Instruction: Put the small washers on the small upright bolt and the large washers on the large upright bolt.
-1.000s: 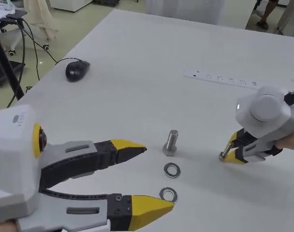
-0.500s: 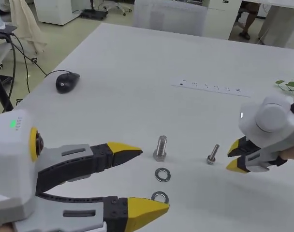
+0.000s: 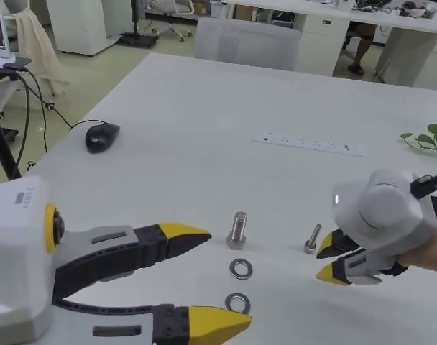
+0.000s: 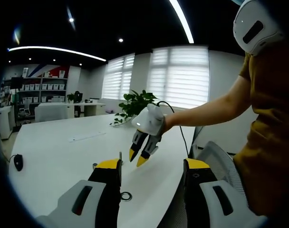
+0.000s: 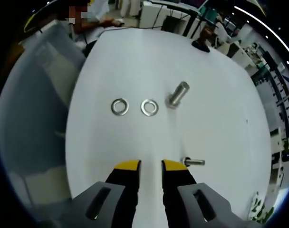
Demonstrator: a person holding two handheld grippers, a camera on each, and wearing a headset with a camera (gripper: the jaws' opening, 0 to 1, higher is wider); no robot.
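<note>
The large bolt (image 3: 237, 230) stands upright mid-table, and the small bolt (image 3: 313, 238) stands upright to its right. Two washers (image 3: 241, 269) (image 3: 237, 302) lie flat in a line in front of the large bolt. My right gripper (image 3: 321, 260) hovers just right of the small bolt, narrowly open, holding nothing. In the right gripper view the small bolt (image 5: 194, 162) sits beside the right fingertip, with the washers (image 5: 120, 106) (image 5: 149, 107) and large bolt (image 5: 178, 93) ahead. My left gripper (image 3: 226, 279) is wide open, its tips flanking the near washer side.
A black mouse (image 3: 101, 135) lies at the table's left edge, and a white power strip (image 3: 307, 143) lies further back. A small plant (image 3: 427, 138) sits at the right. A chair (image 3: 247, 43) stands behind the far edge. The white table (image 3: 175, 165) spreads wide around the bolts.
The right gripper has let go of the small bolt, which now stands upright alone, and has drawn back to the right. The left gripper has stayed open.
</note>
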